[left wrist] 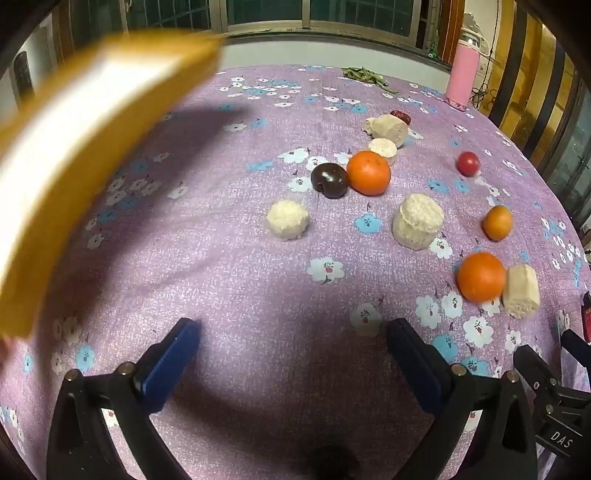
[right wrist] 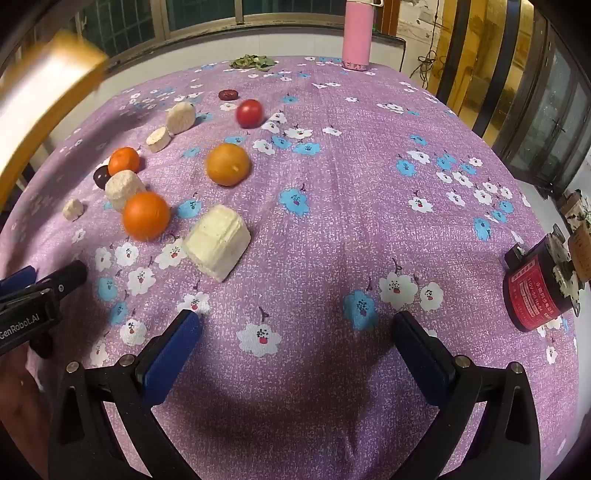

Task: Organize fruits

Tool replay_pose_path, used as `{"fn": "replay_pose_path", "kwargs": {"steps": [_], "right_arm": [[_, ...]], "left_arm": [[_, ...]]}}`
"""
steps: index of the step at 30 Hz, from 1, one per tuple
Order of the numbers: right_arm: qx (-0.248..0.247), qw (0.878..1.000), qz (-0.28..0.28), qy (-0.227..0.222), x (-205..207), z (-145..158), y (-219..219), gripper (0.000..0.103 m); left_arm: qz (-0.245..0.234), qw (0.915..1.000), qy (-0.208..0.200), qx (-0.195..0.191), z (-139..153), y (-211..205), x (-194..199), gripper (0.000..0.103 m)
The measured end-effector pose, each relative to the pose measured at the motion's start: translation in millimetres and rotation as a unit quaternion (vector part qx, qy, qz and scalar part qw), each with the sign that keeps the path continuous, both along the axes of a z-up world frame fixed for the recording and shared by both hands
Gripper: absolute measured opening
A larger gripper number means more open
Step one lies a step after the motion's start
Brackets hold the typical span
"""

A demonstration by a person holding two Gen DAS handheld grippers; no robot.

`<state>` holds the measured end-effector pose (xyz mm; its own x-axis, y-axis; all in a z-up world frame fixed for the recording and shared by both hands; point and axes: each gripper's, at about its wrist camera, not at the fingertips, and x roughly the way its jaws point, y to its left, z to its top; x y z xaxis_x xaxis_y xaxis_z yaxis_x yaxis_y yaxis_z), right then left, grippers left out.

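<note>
Fruits lie loose on the purple flowered tablecloth (left wrist: 240, 277): two oranges (left wrist: 369, 172) (left wrist: 481, 277), a dark plum (left wrist: 330, 181), a yellow-orange fruit (left wrist: 498, 222), a red tomato (left wrist: 467, 163) and a red date (left wrist: 402, 116). Several pale white chunks (left wrist: 417, 221) sit among them. My left gripper (left wrist: 295, 343) hovers open over bare cloth, short of the fruits. My right gripper (right wrist: 297, 325) is open too, with nothing between its fingers. The near orange (right wrist: 146, 216) and a white block (right wrist: 218, 242) lie ahead to its left.
A blurred yellow-brown object (left wrist: 92, 147) fills the upper left, above the table. A pink bottle (right wrist: 357, 35) and green leaves (right wrist: 253, 62) stand at the far edge. A black and red cylinder (right wrist: 535, 291) sits at the right edge. The left gripper's body (right wrist: 29, 306) shows at left.
</note>
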<state>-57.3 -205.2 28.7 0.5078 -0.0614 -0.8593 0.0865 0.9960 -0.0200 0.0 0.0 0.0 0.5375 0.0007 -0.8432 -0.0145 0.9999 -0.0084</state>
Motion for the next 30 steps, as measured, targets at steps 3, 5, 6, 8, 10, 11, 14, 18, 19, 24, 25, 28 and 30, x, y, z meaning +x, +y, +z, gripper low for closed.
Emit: {"fn": "replay_pose_path", "kwargs": {"steps": [3, 5, 6, 8, 10, 11, 14, 18, 19, 24, 25, 28, 30], "right_arm": [[0.0, 1.0, 0.0, 0.001, 0.0, 0.0, 0.0, 0.103], [0.0, 1.0, 0.0, 0.001, 0.0, 0.0, 0.1, 0.103], [0.0, 1.0, 0.0, 0.002, 0.0, 0.0, 0.1, 0.103], [0.0, 1.0, 0.0, 0.002, 0.1, 0.0, 0.0, 0.103], [0.0, 1.0, 0.0, 0.002, 0.1, 0.1, 0.1, 0.103], [0.0, 1.0, 0.0, 0.002, 0.1, 0.1, 0.1, 0.103], [0.0, 1.0, 0.0, 0.002, 0.0, 0.1, 0.1, 0.103], [0.0, 1.0, 0.0, 0.002, 0.0, 0.1, 0.2, 0.103], [0.0, 1.0, 0.0, 0.002, 0.0, 0.2, 0.1, 0.103], [-0.001, 1.0, 0.0, 0.002, -0.1, 0.1, 0.2, 0.103], [-0.001, 1.0, 0.0, 0.002, -0.1, 0.1, 0.2, 0.103], [0.0, 1.0, 0.0, 0.002, -0.2, 0.1, 0.2, 0.103], [0.0, 1.0, 0.0, 0.002, -0.2, 0.1, 0.1, 0.103]], "left_arm": [[0.0, 1.0, 0.0, -0.001, -0.1, 0.1, 0.1, 0.103], [0.0, 1.0, 0.0, -0.001, -0.3, 0.1, 0.2, 0.103], [0.0, 1.0, 0.0, -0.001, -0.3, 0.1, 0.2, 0.103], [0.0, 1.0, 0.0, 0.0, -0.5, -0.1, 0.3, 0.103], [0.0, 1.0, 0.001, 0.0, -0.6, -0.1, 0.6, 0.103], [0.0, 1.0, 0.0, -0.001, -2.1, 0.4, 0.5, 0.103], [0.0, 1.0, 0.0, 0.0, -2.1, 0.3, 0.5, 0.103], [0.0, 1.0, 0.0, -0.001, -2.3, 0.4, 0.6, 0.103], [0.0, 1.0, 0.0, 0.0, -2.4, 0.4, 0.7, 0.103], [0.0, 1.0, 0.0, 0.0, -2.4, 0.4, 0.6, 0.103], [0.0, 1.0, 0.0, 0.0, -2.2, 0.4, 0.5, 0.103], [0.0, 1.0, 0.0, -0.001, -2.4, 0.5, 0.7, 0.103], [0.0, 1.0, 0.0, -0.001, -2.4, 0.6, 0.6, 0.103]]}}
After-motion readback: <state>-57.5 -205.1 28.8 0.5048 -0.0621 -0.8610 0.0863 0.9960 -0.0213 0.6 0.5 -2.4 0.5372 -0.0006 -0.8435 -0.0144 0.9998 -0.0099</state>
